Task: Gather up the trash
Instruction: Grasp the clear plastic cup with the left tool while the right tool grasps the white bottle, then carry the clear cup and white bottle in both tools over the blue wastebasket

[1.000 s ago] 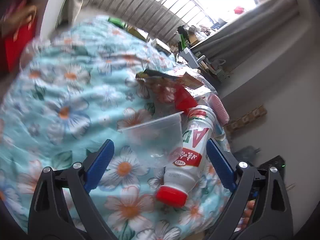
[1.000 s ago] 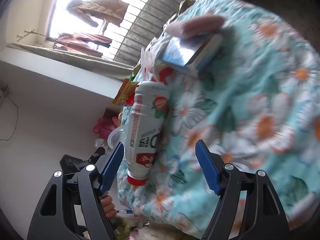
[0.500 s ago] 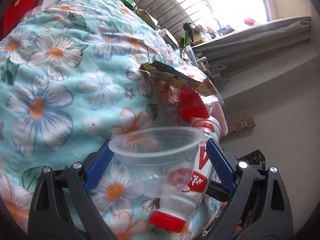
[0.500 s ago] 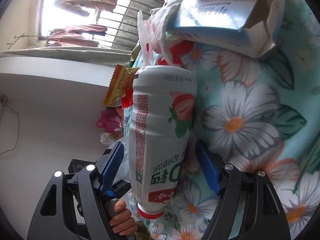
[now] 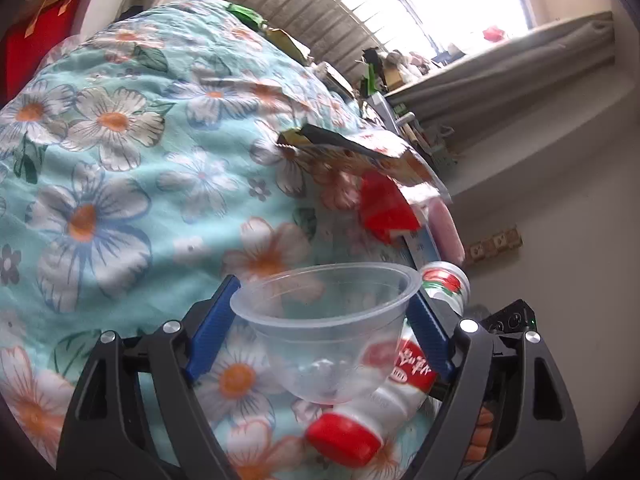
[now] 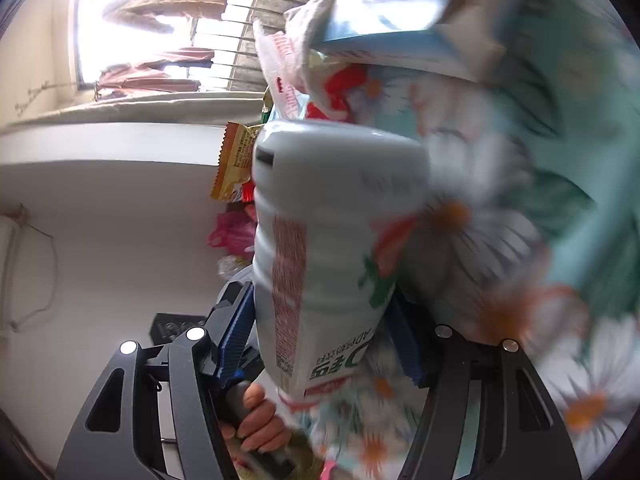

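A clear plastic cup (image 5: 320,332) sits upright on the bed between the blue pads of my left gripper (image 5: 322,300). The jaws are closing and both pads touch the cup's rim. Behind and below the cup lies a white drink bottle (image 5: 404,376) with a red cap (image 5: 344,438). In the right wrist view that bottle (image 6: 332,216) fills the gap of my right gripper (image 6: 320,304). Its jaws are closing too, and both pads lie against the bottle's sides. This view is blurred. A hand (image 6: 256,420) on the left gripper's handle shows at the lower left.
Everything rests on a light-blue floral quilt (image 5: 120,200). Beyond the cup lie a snack wrapper (image 5: 360,148) and a red wrapper (image 5: 384,208). Past the bottle sit a blue-and-white box (image 6: 380,28) and an orange snack packet (image 6: 234,160). A white wall runs along the bed's edge.
My left gripper came up around the cup and its jaws narrowed onto the rim. My right gripper advanced along the bottle and narrowed onto its sides.
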A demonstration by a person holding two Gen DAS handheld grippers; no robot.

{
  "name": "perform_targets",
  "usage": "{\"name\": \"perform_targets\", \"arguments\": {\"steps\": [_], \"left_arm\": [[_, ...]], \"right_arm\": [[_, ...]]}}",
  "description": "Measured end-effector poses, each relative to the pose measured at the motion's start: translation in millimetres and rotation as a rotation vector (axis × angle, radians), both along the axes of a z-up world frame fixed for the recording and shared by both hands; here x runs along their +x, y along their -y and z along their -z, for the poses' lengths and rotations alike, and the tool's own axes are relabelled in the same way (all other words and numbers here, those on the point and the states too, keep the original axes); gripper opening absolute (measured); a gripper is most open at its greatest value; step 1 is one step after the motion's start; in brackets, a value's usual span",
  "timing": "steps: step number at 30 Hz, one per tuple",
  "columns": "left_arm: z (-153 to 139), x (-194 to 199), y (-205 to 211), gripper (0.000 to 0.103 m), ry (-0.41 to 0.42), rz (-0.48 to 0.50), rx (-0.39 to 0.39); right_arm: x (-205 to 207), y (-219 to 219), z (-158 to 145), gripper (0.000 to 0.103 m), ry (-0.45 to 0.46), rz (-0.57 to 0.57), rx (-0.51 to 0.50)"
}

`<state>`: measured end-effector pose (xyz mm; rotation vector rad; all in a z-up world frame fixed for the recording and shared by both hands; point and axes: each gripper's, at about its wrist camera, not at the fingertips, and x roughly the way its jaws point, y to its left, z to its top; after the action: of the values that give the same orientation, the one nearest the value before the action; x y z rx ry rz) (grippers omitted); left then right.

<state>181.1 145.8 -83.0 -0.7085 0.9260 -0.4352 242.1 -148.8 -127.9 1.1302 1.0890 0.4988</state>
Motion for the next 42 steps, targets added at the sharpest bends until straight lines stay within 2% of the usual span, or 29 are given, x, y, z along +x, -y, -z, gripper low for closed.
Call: {"name": "perform_targets", "arguments": {"steps": [6, 16, 19, 21, 28, 31, 34, 42], "left_arm": [[-8.1, -20.8, 13.3, 0.077, 0.021, 0.084, 0.044], [-23.9, -43.7, 38.0, 0.077, 0.077, 0.175, 0.113], [-26.3, -48.3, 49.6, 0.077, 0.099, 0.198, 0.155], [-26.1, -49.5, 56.3, 0.077, 0.104, 0.21, 0.167], [-32.3, -54.3, 79.5, 0.077, 0.164, 0.226, 0.267], [-33.6, -58.8, 87.0, 0.077, 0.195, 0.232, 0.309], [-31.6, -61.1, 93.2, 0.077, 0.209, 0.244, 0.336], [-27.0, -59.6, 94.4, 0.077, 0.198, 0.242, 0.337]], "right_arm": [[-46.1, 32.3, -1.6, 0.06, -0.013, 0.003, 0.051], [-116.0, 94.8, -24.1, 0.06, -0.021, -0.016, 0.022], [-117.2, 108.6, -24.6, 0.06, -0.057, 0.047, -0.088], [-112.9, 112.4, -23.1, 0.06, -0.059, 0.085, -0.108], [-80.1, 89.8, -33.7, 0.067, -0.031, 0.157, -0.315], [-76.0, 80.4, -39.3, 0.069, -0.016, 0.177, -0.372], [-79.7, 75.0, -42.1, 0.069, -0.001, 0.2, -0.386], [-96.4, 84.0, -29.4, 0.069, 0.018, 0.265, -0.31]]}}
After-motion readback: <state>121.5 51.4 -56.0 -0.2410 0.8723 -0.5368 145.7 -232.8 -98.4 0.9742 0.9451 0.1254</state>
